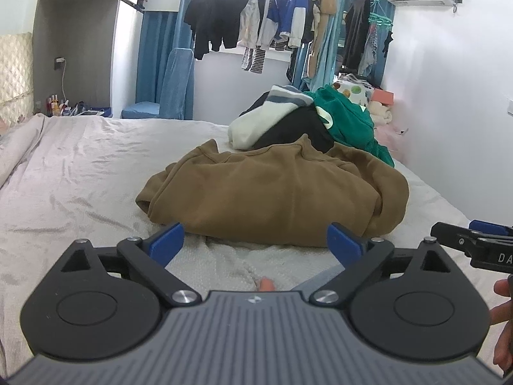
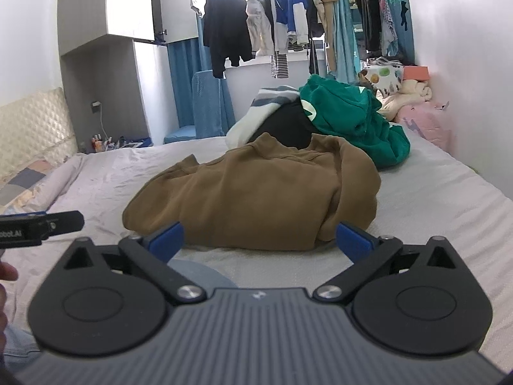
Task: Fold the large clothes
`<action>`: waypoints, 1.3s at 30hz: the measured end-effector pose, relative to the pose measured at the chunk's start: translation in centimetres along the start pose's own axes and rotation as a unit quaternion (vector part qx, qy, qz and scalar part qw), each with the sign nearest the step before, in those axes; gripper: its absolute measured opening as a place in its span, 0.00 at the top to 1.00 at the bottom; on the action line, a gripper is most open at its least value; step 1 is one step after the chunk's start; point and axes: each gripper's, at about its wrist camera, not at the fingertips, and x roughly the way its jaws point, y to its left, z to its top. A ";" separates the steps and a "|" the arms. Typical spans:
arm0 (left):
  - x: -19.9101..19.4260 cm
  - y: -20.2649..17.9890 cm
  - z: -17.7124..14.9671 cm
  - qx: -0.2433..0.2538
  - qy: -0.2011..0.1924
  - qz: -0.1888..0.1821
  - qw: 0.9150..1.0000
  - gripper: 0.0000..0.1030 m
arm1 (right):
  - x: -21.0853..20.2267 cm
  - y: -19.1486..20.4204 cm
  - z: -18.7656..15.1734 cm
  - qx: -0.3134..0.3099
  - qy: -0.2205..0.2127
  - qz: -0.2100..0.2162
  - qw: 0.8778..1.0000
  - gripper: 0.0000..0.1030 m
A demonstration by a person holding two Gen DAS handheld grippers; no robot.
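A brown sweatshirt (image 1: 275,192) lies crumpled and partly folded on the bed, just ahead of both grippers; it also shows in the right wrist view (image 2: 253,195). My left gripper (image 1: 255,240) is open and empty, its blue fingertips just short of the sweatshirt's near edge. My right gripper (image 2: 259,240) is open and empty, also just short of that edge. The right gripper shows at the right edge of the left wrist view (image 1: 474,240), and the left gripper at the left edge of the right wrist view (image 2: 41,221).
Behind the sweatshirt lies a pile with a green garment (image 1: 349,118), a black one (image 1: 295,128) and a white-grey one (image 1: 266,115). The bed sheet (image 1: 80,176) is pale and wrinkled. Clothes hang on a rail (image 1: 272,9) at the window. A wall stands close on the right.
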 end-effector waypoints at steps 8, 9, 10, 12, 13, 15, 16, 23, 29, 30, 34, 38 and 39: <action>-0.1 0.0 0.0 -0.002 0.006 0.011 1.000 0.04 | 0.2 0.4 -0.1 -0.008 0.005 -0.009 1.000 0.00; -0.1 0.0 0.0 -0.003 0.006 0.012 1.000 0.04 | 0.2 0.4 -0.1 -0.009 0.005 -0.011 1.000 0.00; -0.1 0.0 0.0 -0.003 0.006 0.013 1.000 0.04 | 0.3 0.4 0.0 -0.009 0.006 -0.013 1.000 0.00; -0.1 0.0 0.0 -0.003 0.006 0.015 1.000 0.04 | 0.3 0.4 -0.1 -0.009 0.006 -0.014 1.000 0.00; -0.1 0.0 0.0 -0.003 0.006 0.015 1.000 0.04 | 0.3 0.4 -0.1 -0.009 0.006 -0.014 1.000 0.00; -0.2 0.0 0.0 -0.003 0.006 0.015 1.000 0.04 | 0.3 0.5 -0.1 -0.009 0.007 -0.015 1.000 0.00; -0.2 0.0 0.0 -0.002 0.007 0.012 1.000 0.04 | 0.3 0.5 -0.1 -0.010 0.007 -0.014 1.000 0.00; -0.4 0.1 0.2 -0.003 0.006 0.008 1.000 0.04 | 0.5 0.7 -0.2 -0.010 0.013 -0.015 1.000 0.00; -0.6 0.3 0.3 -0.007 0.005 0.012 1.000 0.04 | 0.6 0.7 -0.2 -0.011 0.014 -0.016 1.000 0.00; -0.7 0.2 0.3 -0.006 0.005 0.011 1.000 0.04 | 0.6 0.7 -0.2 -0.011 0.013 -0.016 1.000 0.00; -0.8 0.0 0.3 -0.003 0.002 0.011 1.000 0.04 | 0.6 0.7 -0.2 -0.013 0.012 -0.017 1.000 0.00; -0.9 -0.2 0.3 -0.003 0.002 0.010 1.000 0.04 | 0.4 0.7 -0.3 -0.013 0.012 -0.020 1.000 0.00; -0.9 -0.2 0.3 -0.002 0.001 0.011 1.000 0.04 | 0.4 0.6 -0.4 -0.013 0.013 -0.020 1.000 0.00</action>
